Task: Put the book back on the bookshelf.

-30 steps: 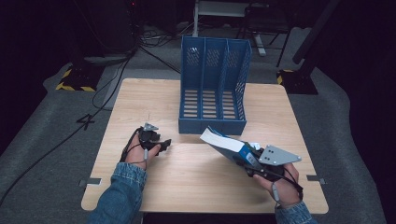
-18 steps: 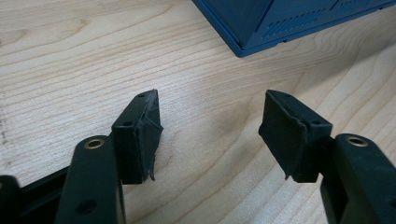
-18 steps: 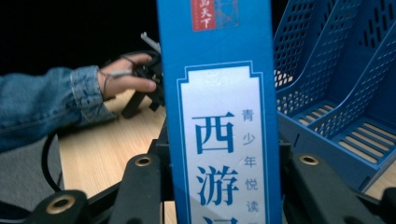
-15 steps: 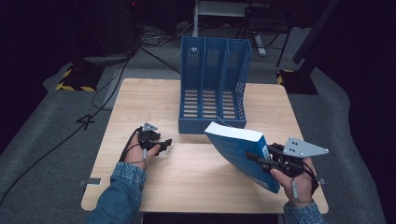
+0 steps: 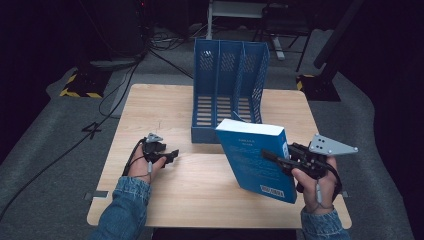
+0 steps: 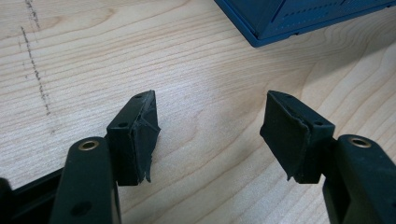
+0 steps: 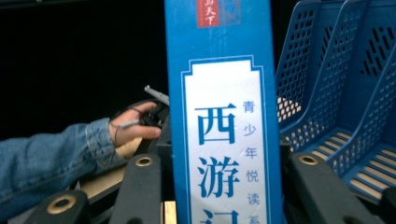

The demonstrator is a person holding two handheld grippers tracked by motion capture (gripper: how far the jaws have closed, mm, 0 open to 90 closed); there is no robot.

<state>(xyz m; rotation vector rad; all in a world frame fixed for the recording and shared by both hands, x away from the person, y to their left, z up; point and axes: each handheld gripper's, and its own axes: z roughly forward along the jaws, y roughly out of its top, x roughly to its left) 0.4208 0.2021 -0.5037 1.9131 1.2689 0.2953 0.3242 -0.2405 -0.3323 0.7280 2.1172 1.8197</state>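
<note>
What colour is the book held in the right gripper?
Blue, with a white label panel on the spine of the book; the right gripper view shows it best.

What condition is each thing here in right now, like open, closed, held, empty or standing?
Blue book: closed, lifted off the table, tilted, clamped at its spine.
Right gripper: shut on the blue book.
Left gripper: open, nothing between its jaws, low over the table.
Blue file rack: standing upright on the table, its compartments empty.
</note>
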